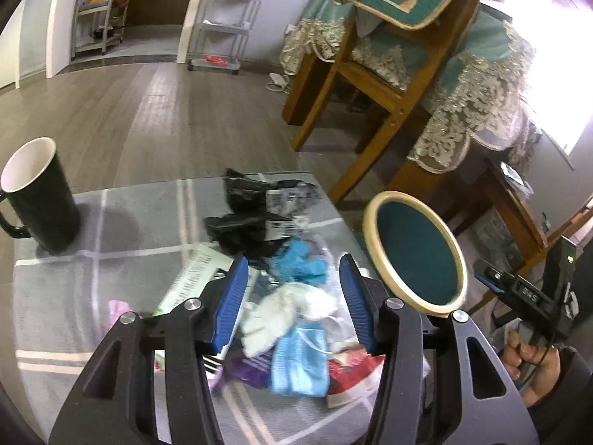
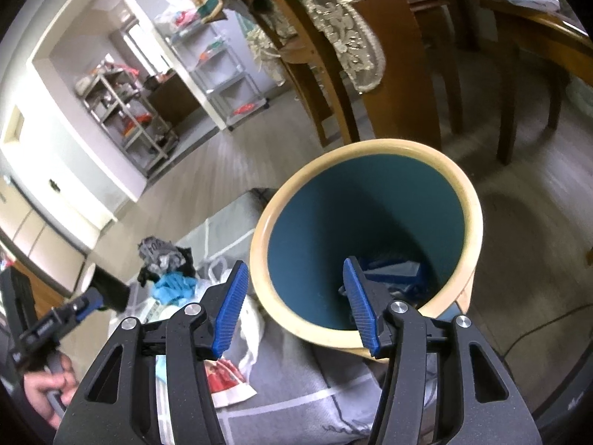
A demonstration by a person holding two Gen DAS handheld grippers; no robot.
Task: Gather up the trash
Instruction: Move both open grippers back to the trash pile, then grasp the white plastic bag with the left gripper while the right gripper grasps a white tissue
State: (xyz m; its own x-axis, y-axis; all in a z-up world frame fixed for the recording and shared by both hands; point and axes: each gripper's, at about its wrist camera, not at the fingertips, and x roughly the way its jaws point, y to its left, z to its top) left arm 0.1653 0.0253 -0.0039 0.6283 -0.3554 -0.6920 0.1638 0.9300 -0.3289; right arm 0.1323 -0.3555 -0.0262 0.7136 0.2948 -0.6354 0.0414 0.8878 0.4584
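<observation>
Left tongs (image 1: 292, 304) wide open over trash pile (image 1: 292, 319), right tongs (image 2: 292, 304) gaping astride bin rim (image 2: 296, 319)

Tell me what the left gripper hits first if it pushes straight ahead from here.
Probably the white crumpled wad in the trash pile: it lies between the open jaws of the left gripper, with the blue face mask just below. Depth is unclear through the fisheye.
</observation>
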